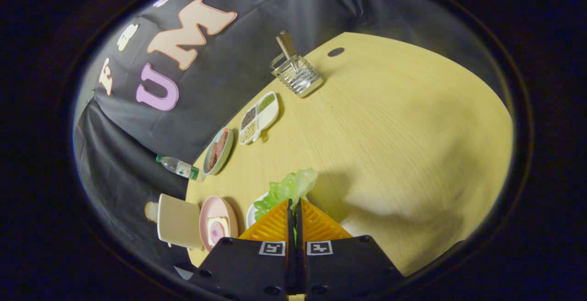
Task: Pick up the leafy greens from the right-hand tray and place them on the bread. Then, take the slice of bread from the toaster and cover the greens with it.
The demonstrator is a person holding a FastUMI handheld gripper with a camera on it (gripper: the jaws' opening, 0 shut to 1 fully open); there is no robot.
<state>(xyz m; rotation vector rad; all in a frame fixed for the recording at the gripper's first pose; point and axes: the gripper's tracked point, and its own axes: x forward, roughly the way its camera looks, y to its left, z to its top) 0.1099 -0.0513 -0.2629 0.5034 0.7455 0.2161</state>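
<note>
A toaster with a bread slice poking from its far side stands on the desk, and just right of it sits the pink plate carrying the open bread. Right of that plate, the tongs are pinched together on the leafy greens, held above a white tray. The carry appears to run leftward to the plate.

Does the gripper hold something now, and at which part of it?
Yes. The gripper is shut on the leafy greens, pinching their near edge; the rest of the leaf sticks out beyond the fingers.
</note>
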